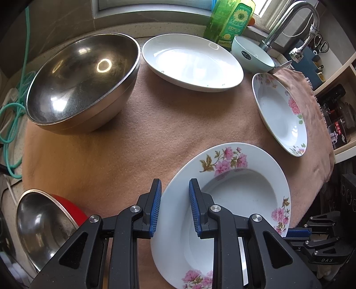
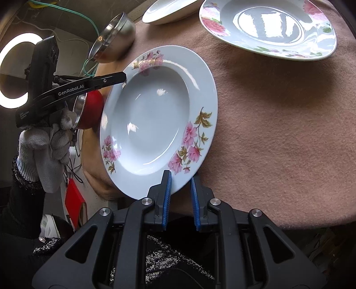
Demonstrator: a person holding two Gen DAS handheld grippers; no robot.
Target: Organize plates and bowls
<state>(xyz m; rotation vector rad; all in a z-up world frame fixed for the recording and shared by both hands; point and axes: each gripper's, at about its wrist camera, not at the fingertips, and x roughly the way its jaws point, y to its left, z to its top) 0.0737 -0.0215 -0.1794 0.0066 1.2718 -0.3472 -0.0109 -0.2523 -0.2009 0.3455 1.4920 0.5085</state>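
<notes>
Two blue-ribbed tools (image 1: 174, 207) (image 2: 180, 195) straddle one glossy floral plate's (image 2: 155, 115) rim.

My right gripper (image 2: 180, 177) has its blue-padded fingers (image 2: 166, 195) set on either side of the near rim of the flowered plate (image 2: 153, 120), still with a gap between them, while my left gripper (image 2: 115, 78) reaches in from the far side, its tip at the plate's opposite rim, held by my gloved left hand (image 2: 42, 142). The plate lies at the edge of the brown cloth (image 2: 278, 133) covering the surface. Beyond it sit a red bowl (image 2: 92, 111), a steel bowl (image 2: 113, 37), a white plate (image 2: 166, 11) and a second flowered plate (image 2: 267, 26).
</notes>
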